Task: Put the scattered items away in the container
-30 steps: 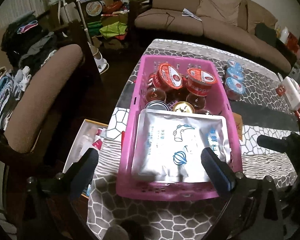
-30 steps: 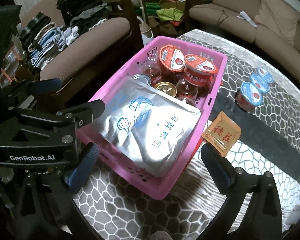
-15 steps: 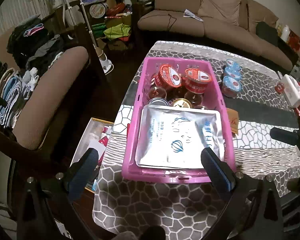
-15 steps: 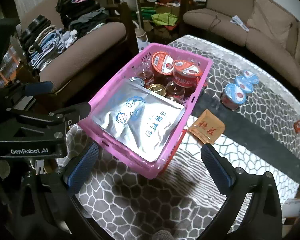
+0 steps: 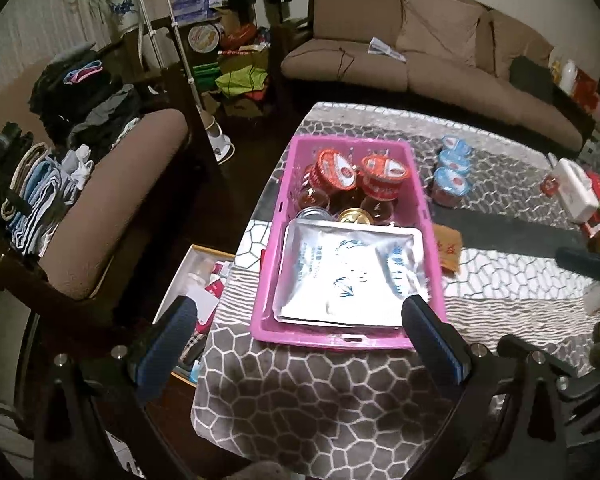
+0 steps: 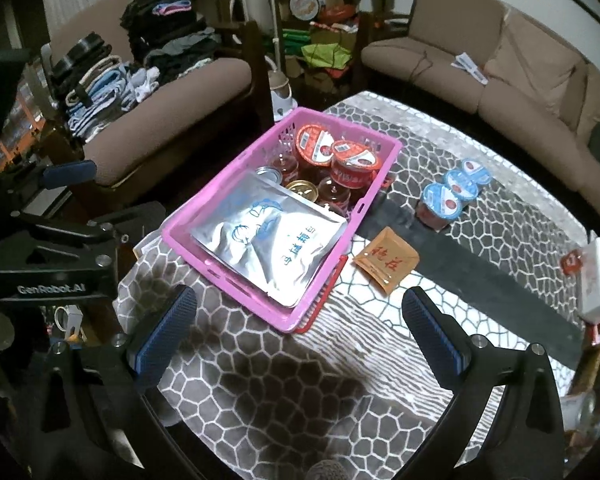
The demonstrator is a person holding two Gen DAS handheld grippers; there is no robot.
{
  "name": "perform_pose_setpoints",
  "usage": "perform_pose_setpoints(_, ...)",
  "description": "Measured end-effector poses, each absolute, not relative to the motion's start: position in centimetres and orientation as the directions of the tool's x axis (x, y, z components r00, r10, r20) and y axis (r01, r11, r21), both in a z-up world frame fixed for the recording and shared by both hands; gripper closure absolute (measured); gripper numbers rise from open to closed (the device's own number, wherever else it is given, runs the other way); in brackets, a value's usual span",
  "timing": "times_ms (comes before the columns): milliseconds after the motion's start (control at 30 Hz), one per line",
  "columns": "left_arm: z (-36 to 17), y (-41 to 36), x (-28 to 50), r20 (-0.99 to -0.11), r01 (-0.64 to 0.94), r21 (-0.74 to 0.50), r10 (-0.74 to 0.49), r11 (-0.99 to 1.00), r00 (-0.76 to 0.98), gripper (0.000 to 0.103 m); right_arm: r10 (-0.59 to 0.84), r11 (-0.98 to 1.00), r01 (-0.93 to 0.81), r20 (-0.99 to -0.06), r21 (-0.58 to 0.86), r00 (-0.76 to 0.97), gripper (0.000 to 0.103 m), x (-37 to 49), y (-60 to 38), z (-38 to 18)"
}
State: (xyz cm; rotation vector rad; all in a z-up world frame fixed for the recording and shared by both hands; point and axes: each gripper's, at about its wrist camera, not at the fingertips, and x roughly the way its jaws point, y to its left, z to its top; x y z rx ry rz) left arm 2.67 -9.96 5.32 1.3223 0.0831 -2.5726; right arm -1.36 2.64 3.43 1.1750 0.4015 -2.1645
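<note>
Two grippers, both spread wide, both holding nothing. Left gripper [image 5: 300, 344] above the near table edge, blue pads [image 5: 168, 344] apart on either side of the pink basket [image 5: 336, 338]. Inside the basket: silver foil pouch [image 5: 348, 276] flat across the near half, red-lidded cups [image 5: 356, 172] and two tins [image 5: 336, 214] crowded at the far end. Just right of the basket on the patterned tablecloth [image 6: 260, 380]: orange sachet [image 6: 386, 260], loose, touching nothing else. Farther right and back: three blue-lidded cups [image 6: 454, 192] in a tight row, well apart from the basket. Right gripper [image 6: 300, 344] likewise over the near cloth, pads far apart, basket ahead to its left.
</note>
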Motion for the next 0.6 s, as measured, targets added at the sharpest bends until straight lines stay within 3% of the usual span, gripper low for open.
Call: perform_pose_setpoints(600, 8.0, -6.8, 7.2, -0.8, 0.16, 0.017, -0.109, -0.987, -0.589, 0.0, -0.386, -0.777, 0.629, -0.812, 0.03, -0.439, 0.0, 2.4, 6.9, 5.9)
